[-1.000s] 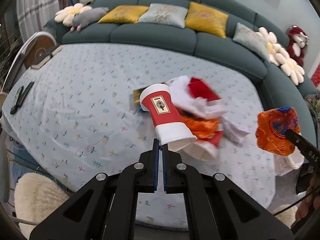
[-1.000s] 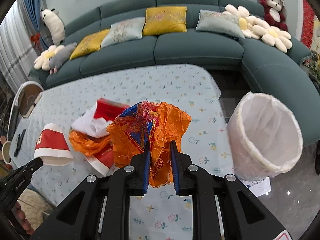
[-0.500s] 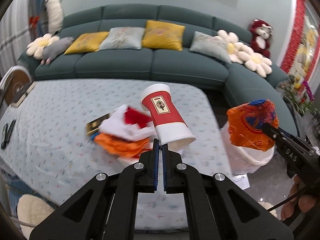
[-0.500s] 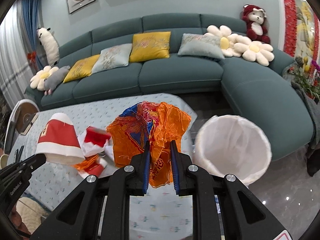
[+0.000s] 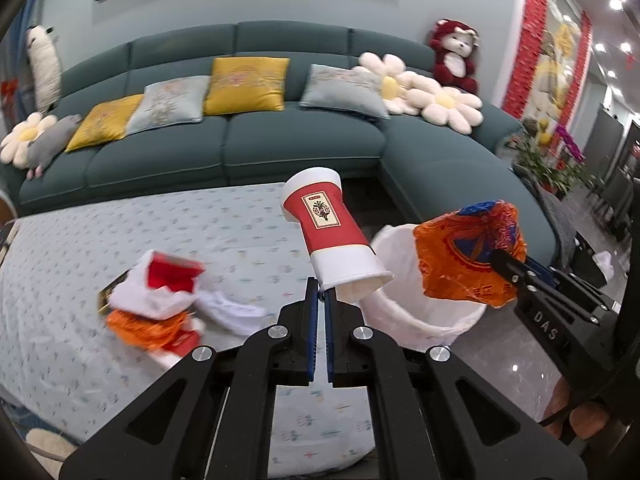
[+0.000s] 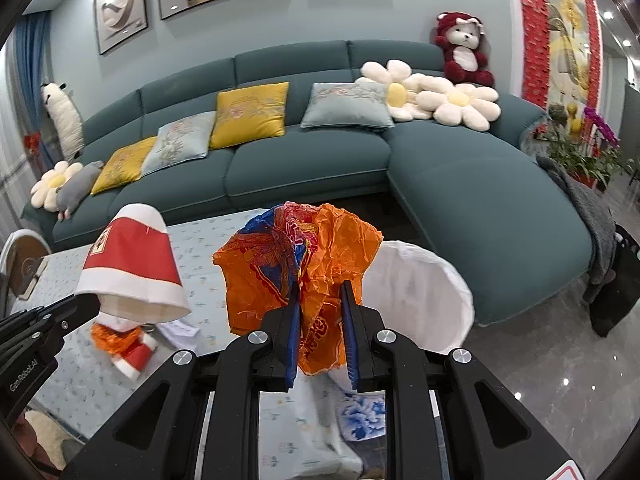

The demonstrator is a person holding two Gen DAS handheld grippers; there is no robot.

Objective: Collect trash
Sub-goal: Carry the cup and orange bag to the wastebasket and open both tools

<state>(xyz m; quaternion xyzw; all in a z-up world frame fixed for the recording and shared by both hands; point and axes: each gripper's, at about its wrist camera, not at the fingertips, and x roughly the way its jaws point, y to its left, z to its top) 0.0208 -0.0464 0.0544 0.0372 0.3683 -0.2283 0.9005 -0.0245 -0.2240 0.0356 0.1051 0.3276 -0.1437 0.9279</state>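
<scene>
Paper cup: the red-and-white paper cup (image 5: 334,240) hangs in the air, mouth toward the camera, pinched by its rim; a second ago it was over the pile on the table, now it is beside the bin's near rim.
Wrapper: the crumpled orange wrapper (image 6: 298,264) is airborne too, carried from over the tablecloth to just in front of the bin's mouth.
Left gripper: the left gripper (image 5: 321,300) is clamped together on the cup's rim.
Right gripper: the right gripper (image 6: 320,312) is clamped on the wrapper, its jaws a little apart around the bunched foil.
Bin: the white-lined bin (image 5: 420,320) stands on the floor off the table's end.
Remaining pile: the red, white and orange scraps (image 5: 160,304) lie on the table.
Meaning: both loads look nearly ready to drop, and at least one more trip is likely.
</scene>
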